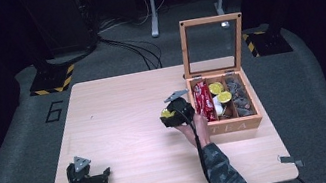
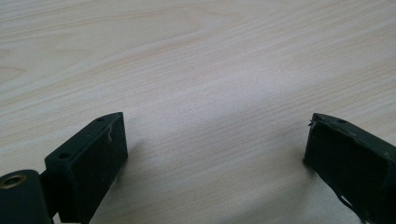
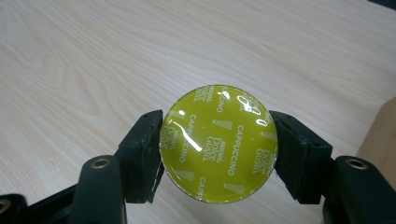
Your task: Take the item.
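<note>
High view: open wooden tea box [image 1: 232, 126] packed with red sachets [image 1: 202, 99], yellow-lidded capsules [image 1: 225, 96]. Right gripper [image 1: 171, 116] clamped on round yellow-foil cappuccino capsule [image 3: 218, 144]; left gripper [image 1: 99, 178] jaws spread, holding nothing.

"CAPPUCCINO" on capsule lid [image 3: 218, 143], "TEA" on box [image 1: 234, 126], "6" on floor [image 1: 55, 111]

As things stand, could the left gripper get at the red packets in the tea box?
Probably not without a long move: the left gripper sits open at the table's near left, while the red packets lie across the table, beyond the right gripper holding a yellow capsule.
</note>
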`<act>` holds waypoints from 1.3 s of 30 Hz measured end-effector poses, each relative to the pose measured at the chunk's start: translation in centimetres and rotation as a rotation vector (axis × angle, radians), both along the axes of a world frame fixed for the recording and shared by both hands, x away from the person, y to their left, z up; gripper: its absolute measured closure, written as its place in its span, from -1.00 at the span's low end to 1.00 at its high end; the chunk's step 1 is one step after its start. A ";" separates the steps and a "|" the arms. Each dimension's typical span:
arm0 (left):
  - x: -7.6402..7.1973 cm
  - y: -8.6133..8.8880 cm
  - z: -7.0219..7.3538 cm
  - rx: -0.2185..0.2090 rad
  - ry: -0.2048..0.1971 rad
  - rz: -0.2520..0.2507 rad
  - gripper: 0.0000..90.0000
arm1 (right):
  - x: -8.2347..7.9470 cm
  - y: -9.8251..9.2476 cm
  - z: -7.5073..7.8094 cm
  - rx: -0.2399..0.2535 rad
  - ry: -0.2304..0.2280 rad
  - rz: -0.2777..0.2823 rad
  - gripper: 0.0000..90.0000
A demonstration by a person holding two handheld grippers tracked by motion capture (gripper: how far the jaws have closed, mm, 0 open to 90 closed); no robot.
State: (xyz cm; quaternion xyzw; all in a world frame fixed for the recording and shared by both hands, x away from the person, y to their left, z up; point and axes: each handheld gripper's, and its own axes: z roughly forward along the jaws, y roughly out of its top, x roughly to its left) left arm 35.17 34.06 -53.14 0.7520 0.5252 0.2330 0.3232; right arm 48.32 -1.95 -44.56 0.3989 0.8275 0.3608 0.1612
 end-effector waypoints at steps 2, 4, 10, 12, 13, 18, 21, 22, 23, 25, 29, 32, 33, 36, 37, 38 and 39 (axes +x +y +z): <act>0.0 0.0 0.0 0.001 0.000 0.001 -0.88 | 0.2 0.4 -0.4 -0.004 0.002 0.011 -0.16; 0.0 0.0 0.0 0.000 0.000 0.000 -0.88 | 0.3 0.7 -0.8 -0.006 0.008 0.017 -0.16; 0.0 0.0 0.0 0.001 -0.001 0.000 -0.88 | 1.1 1.4 -2.0 0.005 0.039 0.033 -0.16; 0.0 0.0 0.0 0.001 -0.001 0.000 -0.88 | 1.3 1.6 -2.3 0.003 0.054 0.034 -0.16; 0.0 0.0 0.0 0.000 -0.001 0.000 -0.88 | 1.4 1.7 -2.5 0.013 0.066 0.029 -0.16; 0.0 0.0 0.0 0.001 -0.001 0.000 -0.88 | 1.9 2.2 -3.4 -0.007 0.080 0.032 -0.16; 0.0 0.0 0.0 0.001 -0.001 0.000 -0.88 | 2.1 2.6 -4.0 -0.011 0.091 0.024 -0.16; 0.0 0.0 0.0 0.001 -0.001 0.000 -0.88 | 2.2 2.7 -4.1 -0.017 0.097 0.028 -0.16; 0.0 0.0 0.0 0.000 -0.001 0.000 -0.88 | 2.2 2.8 -4.2 -0.024 0.094 0.028 -0.16; 0.0 0.0 0.0 0.000 -0.001 0.000 -0.88 | 2.3 2.9 -4.4 -0.042 0.094 0.026 -0.16; 0.0 0.0 0.0 0.000 -0.001 0.000 -0.88 | 2.5 3.0 -4.9 -0.077 0.097 0.015 -0.17; 0.0 0.0 0.0 0.001 -0.001 0.000 -0.88 | 2.4 3.0 -4.9 -0.066 0.097 0.014 -0.17; 0.0 0.0 0.0 0.001 -0.001 0.000 -0.88 | 2.4 3.0 -4.9 -0.066 0.097 0.014 -0.18; 0.0 0.0 0.0 0.001 -0.001 0.000 -0.88 | 2.5 3.0 -5.1 -0.071 0.102 0.012 -0.31; 0.0 0.0 0.0 0.001 -0.001 0.000 -0.88 | 2.5 3.0 -5.2 -0.072 0.103 0.012 -0.37; 0.0 0.0 0.0 0.001 -0.001 0.000 -0.88 | 2.5 2.9 -5.2 -0.070 0.112 0.012 -0.43; 0.0 0.0 0.0 0.001 -0.001 0.000 -0.88 | 2.5 2.9 -5.3 -0.068 0.108 0.009 -0.50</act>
